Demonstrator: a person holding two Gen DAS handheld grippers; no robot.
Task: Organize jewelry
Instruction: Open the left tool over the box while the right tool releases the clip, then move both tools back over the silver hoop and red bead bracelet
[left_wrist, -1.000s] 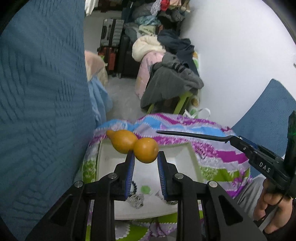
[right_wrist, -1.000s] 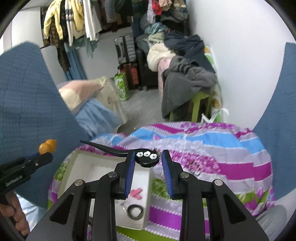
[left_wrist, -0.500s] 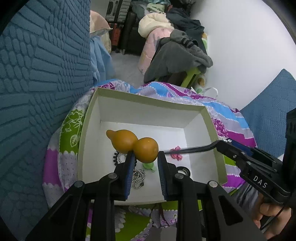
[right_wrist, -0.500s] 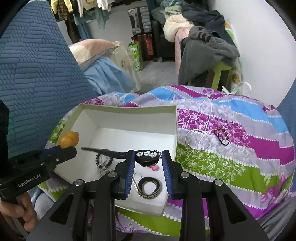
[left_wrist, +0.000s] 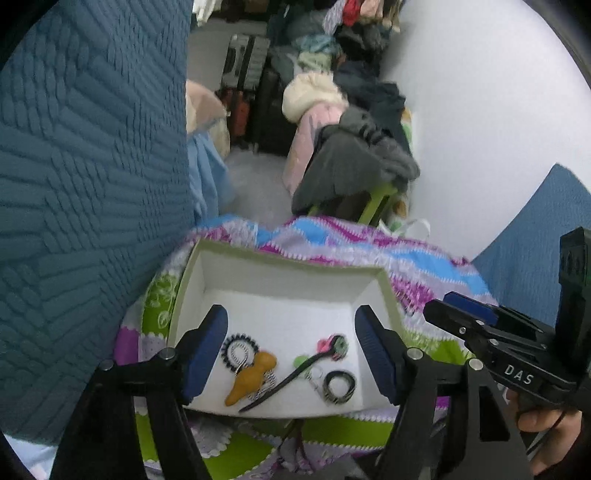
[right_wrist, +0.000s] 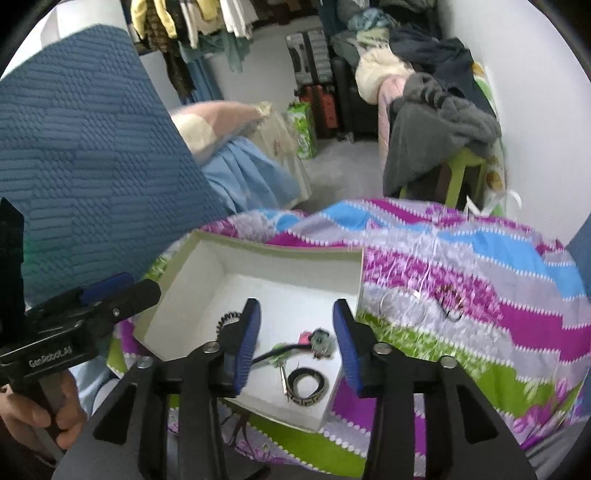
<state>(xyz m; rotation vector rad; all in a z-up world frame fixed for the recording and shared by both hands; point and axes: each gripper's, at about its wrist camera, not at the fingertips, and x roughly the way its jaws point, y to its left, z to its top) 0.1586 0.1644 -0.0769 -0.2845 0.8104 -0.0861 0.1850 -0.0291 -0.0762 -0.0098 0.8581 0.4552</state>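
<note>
A white box (left_wrist: 192, 273) with a green rim sits on the striped cloth. In it lie an orange gourd charm (left_wrist: 251, 376), a black hair stick (left_wrist: 291, 374) with a flowered end, a black bangle (left_wrist: 339, 386), a beaded bracelet (left_wrist: 236, 349) and a pink bow (left_wrist: 323, 345). My left gripper (left_wrist: 291, 321) hovers over the box, its jaws opening, nothing between them. My right gripper (right_wrist: 295, 314) also hangs above the box (right_wrist: 258, 251) with jaws opening and empty; the hair stick (right_wrist: 284, 350) and bangle (right_wrist: 308, 386) lie below it.
A silver hoop (right_wrist: 402, 306) and a dark bracelet (right_wrist: 450, 301) lie on the striped cloth (right_wrist: 480, 332) right of the box. Blue quilted cushions (left_wrist: 81, 184) rise on the left. Heaped clothes (left_wrist: 354, 166) and suitcases stand behind. A hand (right_wrist: 37, 410) holds the left gripper.
Both grippers have let go: the gourd charm left the left jaws and the hair stick left the right jaws, and both now lie in the box. Both pairs of jaws stand wider.
</note>
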